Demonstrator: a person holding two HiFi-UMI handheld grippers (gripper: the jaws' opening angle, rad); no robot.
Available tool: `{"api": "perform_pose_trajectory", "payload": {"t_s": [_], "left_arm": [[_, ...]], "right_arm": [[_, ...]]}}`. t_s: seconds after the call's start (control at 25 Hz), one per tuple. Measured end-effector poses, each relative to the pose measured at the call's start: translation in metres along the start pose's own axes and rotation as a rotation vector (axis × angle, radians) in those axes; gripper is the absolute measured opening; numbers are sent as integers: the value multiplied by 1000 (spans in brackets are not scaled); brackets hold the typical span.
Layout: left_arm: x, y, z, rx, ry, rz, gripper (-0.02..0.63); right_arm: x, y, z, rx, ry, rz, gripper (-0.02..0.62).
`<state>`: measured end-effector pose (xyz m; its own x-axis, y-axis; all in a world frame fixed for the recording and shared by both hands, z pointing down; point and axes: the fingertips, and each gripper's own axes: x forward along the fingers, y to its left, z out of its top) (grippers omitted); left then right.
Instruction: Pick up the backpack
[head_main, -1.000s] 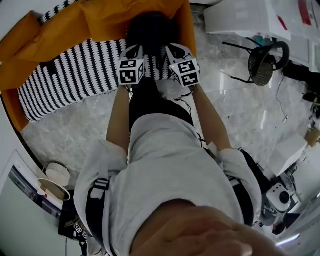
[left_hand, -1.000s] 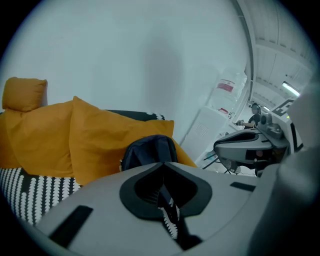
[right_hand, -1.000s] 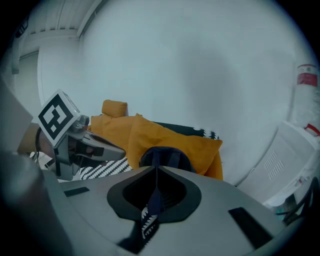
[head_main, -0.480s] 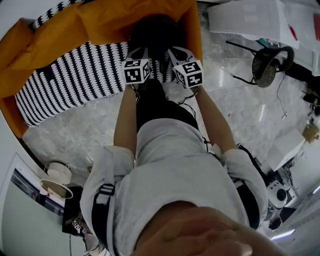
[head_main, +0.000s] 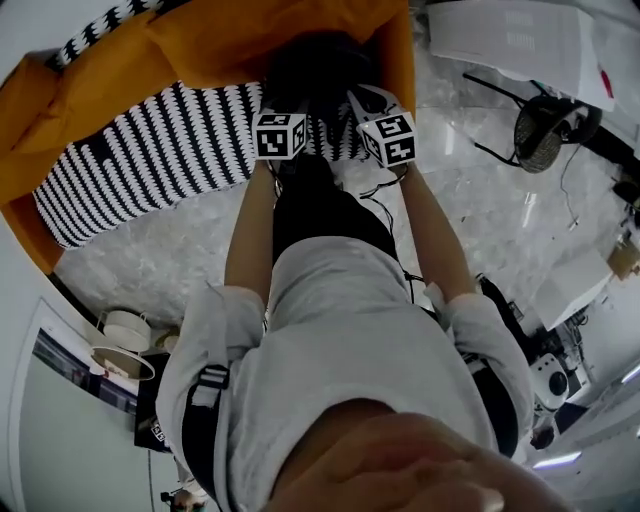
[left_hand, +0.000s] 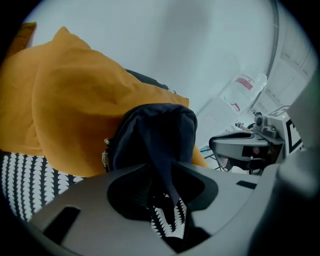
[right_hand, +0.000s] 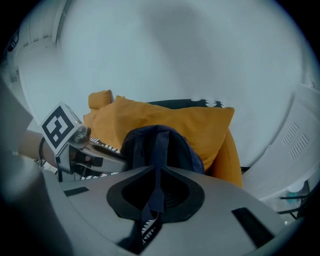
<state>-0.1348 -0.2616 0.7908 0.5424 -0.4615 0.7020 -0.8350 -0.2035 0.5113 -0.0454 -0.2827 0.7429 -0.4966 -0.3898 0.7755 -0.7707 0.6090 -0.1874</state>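
Floor: pale, shiny stone floor (head_main: 480, 220) with a sofa (head_main: 130, 160) standing on it.
Sofa: the seat has a black and white zigzag cover. The big cushions (head_main: 220, 40) at the back and the side are orange.
Backpack: the dark blue backpack (head_main: 315, 65) sits in the back right corner of the sofa seat. It stands up and leans on the orange back cushion (left_hand: 65, 110).
Person: a person in a grey shirt (head_main: 350, 330) stands at the front edge of the sofa and reaches both arms out to the backpack.
Left gripper: the left gripper (head_main: 283, 118) is just in front of the backpack (left_hand: 150, 130). Its jaws have just been opening and now stand a little apart. The left strap (left_hand: 162, 165) hangs down between them, and the zigzag cover shows through the gap.
Right gripper: the right gripper (head_main: 375, 115) is beside the left one, also right at the backpack (right_hand: 160, 142). Its jaws are squeezed together on the right strap (right_hand: 157, 175), which runs from the top of the backpack down into the jaws.
Grippers together: they are side by side, close to each other, both pointing down at the backpack.
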Motion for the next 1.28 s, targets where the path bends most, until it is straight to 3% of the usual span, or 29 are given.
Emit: {"api": "perform_pose_trajectory", "payload": {"t_s": [0.04,0.16,0.24,0.32,0.64,0.8,1.08,1.2,1.28], "left_arm": [[2,0,-1,-3,10,-13,137],[8,4,-1,-48,41,-56,198],[14,8,2,-73,53,-76,206],[21,13,8,-78,50,-89,206],[36,18,26,-116,32,-159,206],[40,24,35,-136,46,-192,205],[40,22,67,-63,42,-261,201],[45,17,72,-52,42,-257,195],[48,18,75,-66,43,-259,195]], "right_arm": [[1,-1,2,4,3,3,43],[7,0,7,2,26,24,52],[14,0,9,2,44,40,169],[22,-1,11,3,56,51,186],[53,-13,13,52,85,54,189],[65,-15,20,131,82,76,189],[76,-13,36,172,93,80,187],[74,-16,37,170,90,60,169],[72,-18,42,158,73,39,118]]}}
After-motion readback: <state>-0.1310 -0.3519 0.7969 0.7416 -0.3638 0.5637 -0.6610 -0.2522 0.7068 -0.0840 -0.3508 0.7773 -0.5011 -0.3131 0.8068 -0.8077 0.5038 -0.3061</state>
